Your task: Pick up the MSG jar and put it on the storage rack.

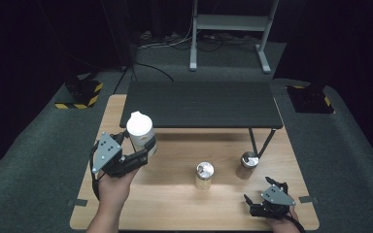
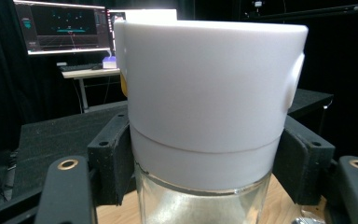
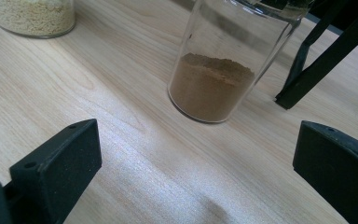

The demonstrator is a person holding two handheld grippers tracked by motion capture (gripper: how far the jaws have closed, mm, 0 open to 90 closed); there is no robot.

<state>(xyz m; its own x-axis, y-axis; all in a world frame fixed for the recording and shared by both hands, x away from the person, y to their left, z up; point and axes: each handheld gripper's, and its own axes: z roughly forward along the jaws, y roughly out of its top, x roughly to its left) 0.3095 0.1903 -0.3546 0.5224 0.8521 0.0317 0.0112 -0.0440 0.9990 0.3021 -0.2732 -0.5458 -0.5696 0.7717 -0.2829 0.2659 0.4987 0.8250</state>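
The white-capped glass jar is in my left gripper, at the near left corner of the low black shelf that stands across the far half of the wooden table. In the left gripper view my two black jaws clamp the jar from both sides, right where the white cap meets the clear glass, pads pressed flat against it. It stands upright in the grip, and I judge it is off the wood, though its base is hidden from me. So the step in hand is carrying: the pick-up looks done, and the jar is on its way somewhere, most likely up onto the shelf beside it.

My right gripper rests low at the near right corner of the table with its jaws spread wide and nothing between them. In the right gripper view they point at a glass jar of brown powder; farther left stands a jar of pale grains. From above, both show metal lids, the brown one close to a shelf leg, the pale one mid-table.

Next I need to keep the jar level and clear the shelf's front edge before I move it over the top. The grip sits high on the cap, so any tilt could loosen it; I should set it down flat before I let the jaws part.
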